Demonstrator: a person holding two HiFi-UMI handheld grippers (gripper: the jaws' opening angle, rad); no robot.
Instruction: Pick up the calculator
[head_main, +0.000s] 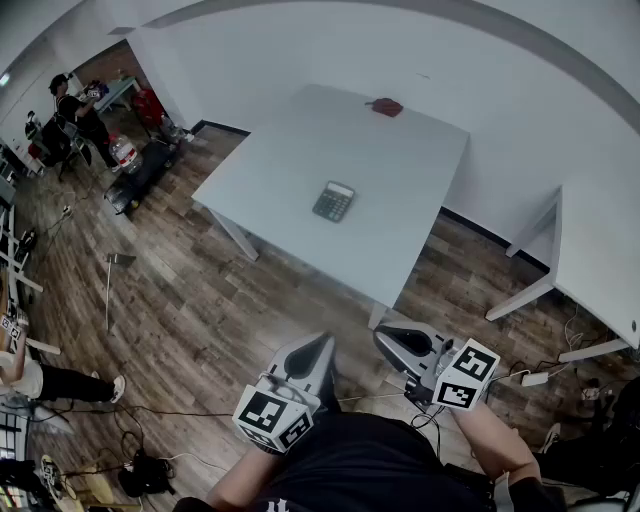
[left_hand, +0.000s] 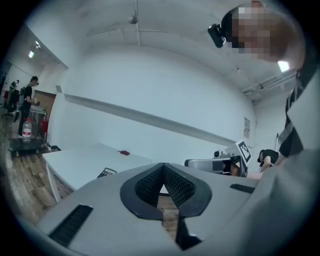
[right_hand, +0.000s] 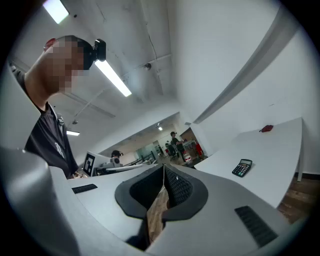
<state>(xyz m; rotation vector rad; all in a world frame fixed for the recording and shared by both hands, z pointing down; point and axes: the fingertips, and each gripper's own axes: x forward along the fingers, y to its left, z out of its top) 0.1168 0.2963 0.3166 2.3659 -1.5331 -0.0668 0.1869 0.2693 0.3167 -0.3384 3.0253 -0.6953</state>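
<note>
A dark calculator (head_main: 333, 201) lies flat near the middle of the white table (head_main: 300, 150); it also shows small in the left gripper view (left_hand: 105, 173) and in the right gripper view (right_hand: 242, 168). Both grippers hang close to my body, over the wooden floor and short of the table's near corner. My left gripper (head_main: 318, 347) (left_hand: 162, 167) has its jaws together with nothing between them. My right gripper (head_main: 390, 338) (right_hand: 164, 167) is shut and empty too. Neither touches the calculator.
A small red object (head_main: 385, 107) lies at the table's far edge. A second white table (head_main: 600, 250) stands at the right. Cables and a power strip (head_main: 533, 379) lie on the floor. People and a cart (head_main: 140, 170) are at the far left.
</note>
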